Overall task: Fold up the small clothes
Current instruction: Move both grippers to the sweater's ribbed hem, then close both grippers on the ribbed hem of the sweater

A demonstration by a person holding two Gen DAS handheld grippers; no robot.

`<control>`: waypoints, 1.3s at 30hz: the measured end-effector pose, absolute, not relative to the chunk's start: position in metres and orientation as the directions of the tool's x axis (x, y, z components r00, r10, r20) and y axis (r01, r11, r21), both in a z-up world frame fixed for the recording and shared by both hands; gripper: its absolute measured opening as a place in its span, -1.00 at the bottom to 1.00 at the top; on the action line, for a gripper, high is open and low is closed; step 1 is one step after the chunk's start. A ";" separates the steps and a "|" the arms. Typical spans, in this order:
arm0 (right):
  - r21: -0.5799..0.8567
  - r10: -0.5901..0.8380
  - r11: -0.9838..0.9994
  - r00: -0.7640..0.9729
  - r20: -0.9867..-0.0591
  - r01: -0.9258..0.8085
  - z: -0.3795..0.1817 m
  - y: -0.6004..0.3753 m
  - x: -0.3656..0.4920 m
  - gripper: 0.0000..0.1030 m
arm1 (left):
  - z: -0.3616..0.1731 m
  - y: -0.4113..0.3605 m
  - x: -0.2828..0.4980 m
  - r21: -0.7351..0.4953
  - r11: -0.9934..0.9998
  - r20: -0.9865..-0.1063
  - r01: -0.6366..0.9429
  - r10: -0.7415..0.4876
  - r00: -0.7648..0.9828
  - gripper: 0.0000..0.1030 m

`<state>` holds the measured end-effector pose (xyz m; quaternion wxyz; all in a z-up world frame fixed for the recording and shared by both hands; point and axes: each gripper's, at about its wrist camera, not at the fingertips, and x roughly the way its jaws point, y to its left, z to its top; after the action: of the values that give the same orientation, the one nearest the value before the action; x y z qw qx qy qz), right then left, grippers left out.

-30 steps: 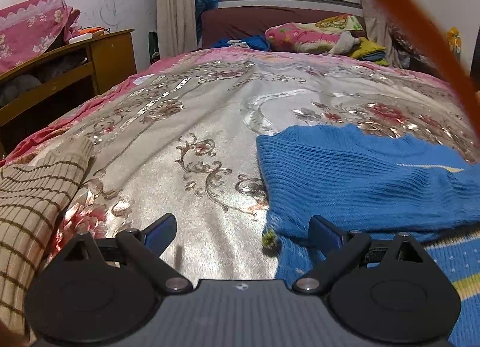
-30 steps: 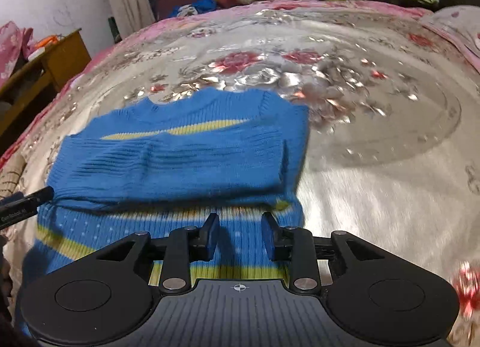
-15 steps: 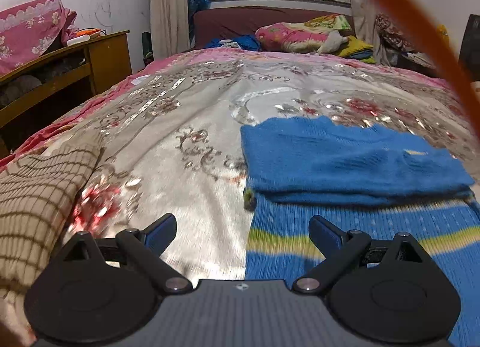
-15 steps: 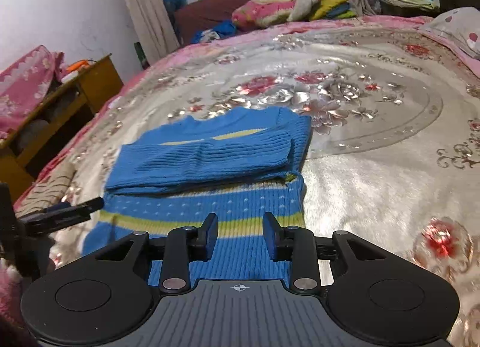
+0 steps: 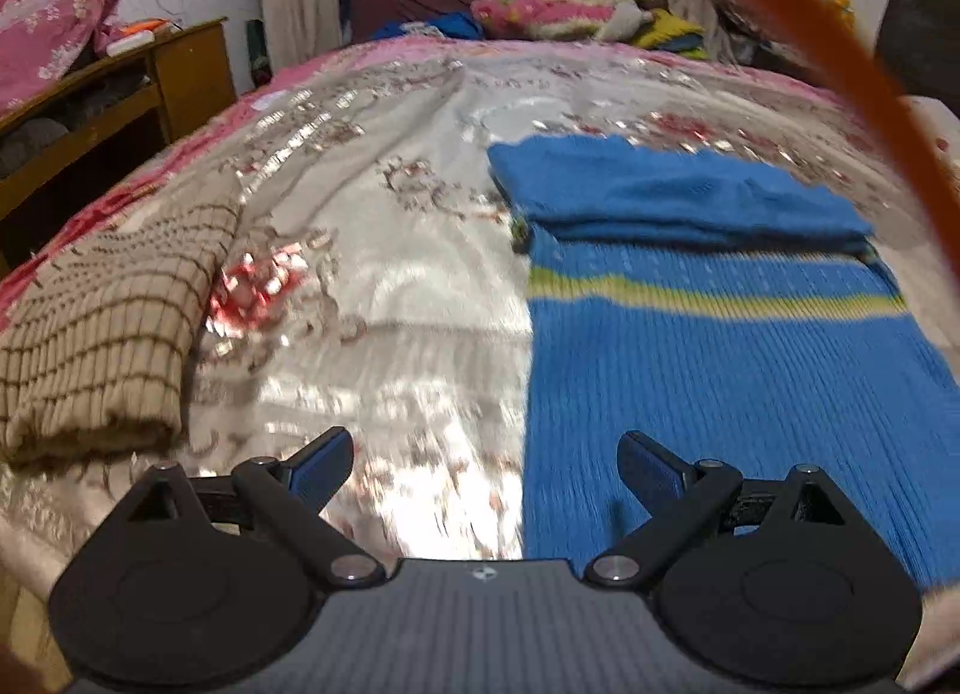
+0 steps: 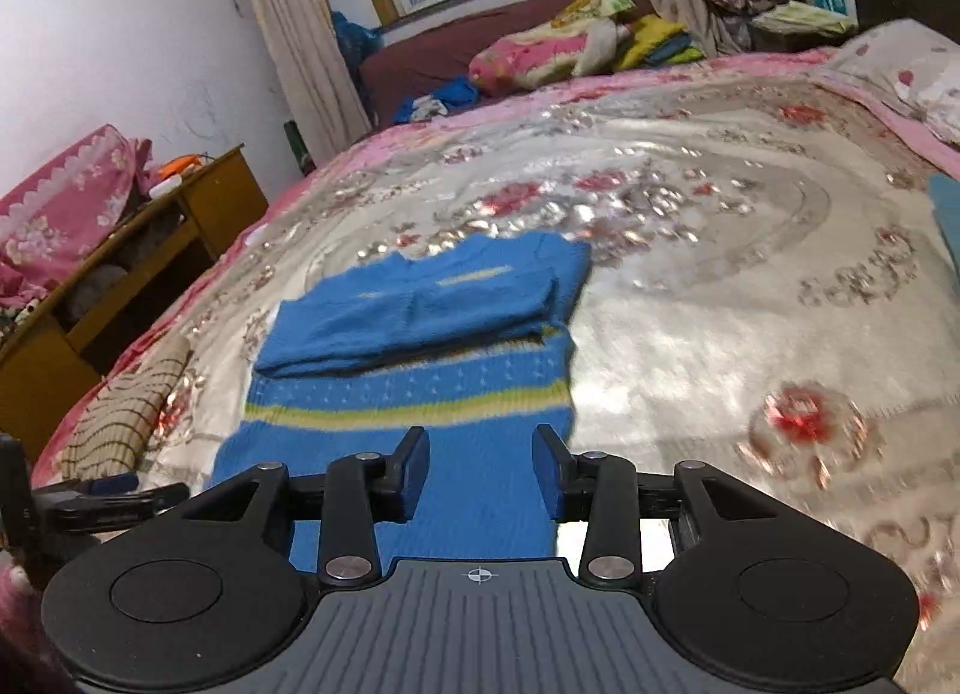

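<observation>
A small blue knit sweater (image 5: 720, 346) with a yellow-green stripe lies flat on the bed, its sleeves folded across the chest. It also shows in the right wrist view (image 6: 414, 358). My left gripper (image 5: 486, 463) is open wide and empty, above the sweater's left hem edge. My right gripper (image 6: 480, 469) is partly open and empty, above the sweater's lower hem. The left gripper's finger (image 6: 96, 499) shows at the left edge of the right wrist view.
A folded beige checked garment (image 5: 102, 322) lies at the bed's left edge, also in the right wrist view (image 6: 120, 418). A wooden cabinet (image 6: 150, 256) stands left of the bed. Pillows and bedding (image 6: 570, 45) pile at the far end. An orange cable (image 5: 840, 69) crosses the left view.
Both grippers have pulled back toward the sweater's hem, so more of the sweater shows. The right gripper's jaws have opened a little wider. The sweater has not moved.
</observation>
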<state>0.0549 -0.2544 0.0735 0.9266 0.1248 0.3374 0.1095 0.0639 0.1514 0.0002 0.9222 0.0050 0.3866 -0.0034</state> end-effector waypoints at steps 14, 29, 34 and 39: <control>0.339 0.315 0.938 0.575 -0.755 -0.068 -0.005 -0.253 0.027 -0.27 | -0.024 0.136 0.040 -0.042 0.990 -0.784 0.134 -0.115 0.609 0.58; 0.536 0.495 0.839 0.534 -0.685 -0.091 -0.019 -0.261 0.021 -0.23 | -0.019 0.153 0.043 -0.185 0.974 -0.807 0.132 -0.227 0.546 0.15; 0.614 0.562 0.784 0.523 -0.641 -0.089 -0.028 -0.265 0.030 -0.23 | -0.019 0.157 0.047 -0.223 0.963 -0.803 0.151 -0.269 0.532 0.02; 0.641 0.591 0.761 0.518 -0.619 -0.102 -0.032 -0.263 0.038 -0.24 | -0.019 0.141 0.047 -0.133 0.976 -0.813 0.174 -0.208 0.544 -0.02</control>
<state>0.0378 -0.2625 -0.0318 0.8266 0.2754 0.4439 0.2094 0.0471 0.1414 -0.0193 0.8785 -0.0180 0.4649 -0.1086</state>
